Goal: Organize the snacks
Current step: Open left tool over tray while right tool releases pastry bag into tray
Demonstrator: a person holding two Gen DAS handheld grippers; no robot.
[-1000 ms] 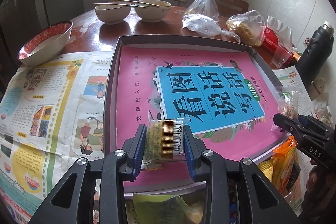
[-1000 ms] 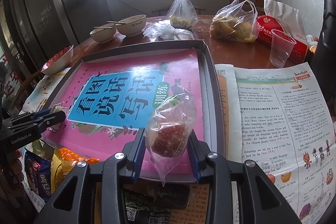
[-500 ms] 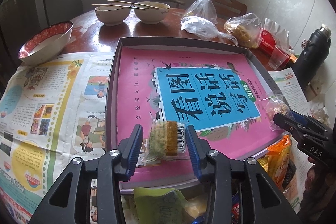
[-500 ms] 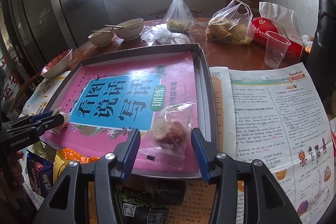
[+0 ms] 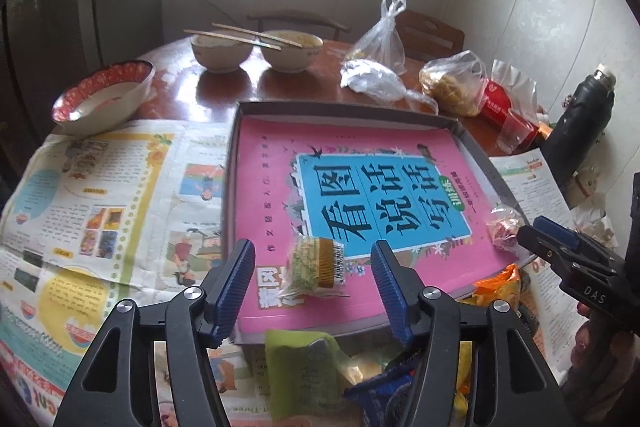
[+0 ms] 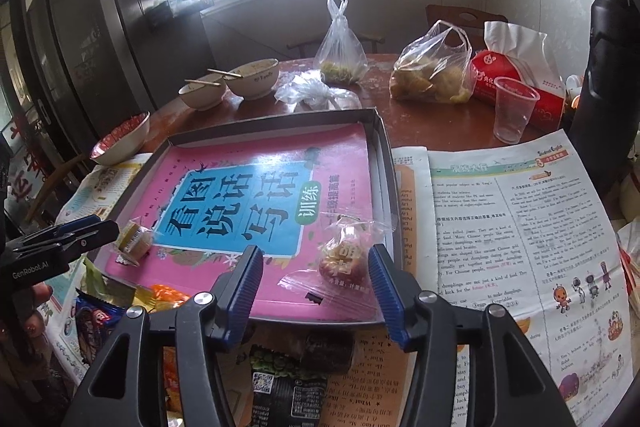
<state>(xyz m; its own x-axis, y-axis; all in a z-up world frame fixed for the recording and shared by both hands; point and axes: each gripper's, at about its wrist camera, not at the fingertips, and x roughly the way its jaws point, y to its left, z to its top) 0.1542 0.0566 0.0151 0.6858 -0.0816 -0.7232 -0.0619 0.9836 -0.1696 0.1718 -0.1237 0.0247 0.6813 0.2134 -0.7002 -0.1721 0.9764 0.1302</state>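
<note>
Both tongs stand spread wide, each with a snack lying loose between its fingers and touching neither. The left tongs (image 5: 314, 277) frame a small green-and-yellow wrapped cake (image 5: 316, 263), which rests flat on the pink book (image 5: 276, 163) near the front left corner of the grey tray (image 5: 240, 115). The right tongs (image 6: 316, 277) frame a clear packet with a red sweet (image 6: 344, 259) inside, lying by the tray's front right wall.

The two snacks sit at opposite front corners, well apart, which reads as deliberate: each hand serves its own side, and the middle and back of the tray stay bare for more. The book lines the tray floor, giving a flat bed so the packets lie still instead of tipping.

The rest of the snacks wait in a heap of packets (image 5: 360, 379) on the counter just in front of the tray, within easy reach of both hands; an orange bag (image 5: 498, 287) leans at the tray's front right edge. How many packets the heap holds is hard to say, since the tongs cover much of it.

My guess is that both hands are about to draw back to that heap for the next pieces.
</note>
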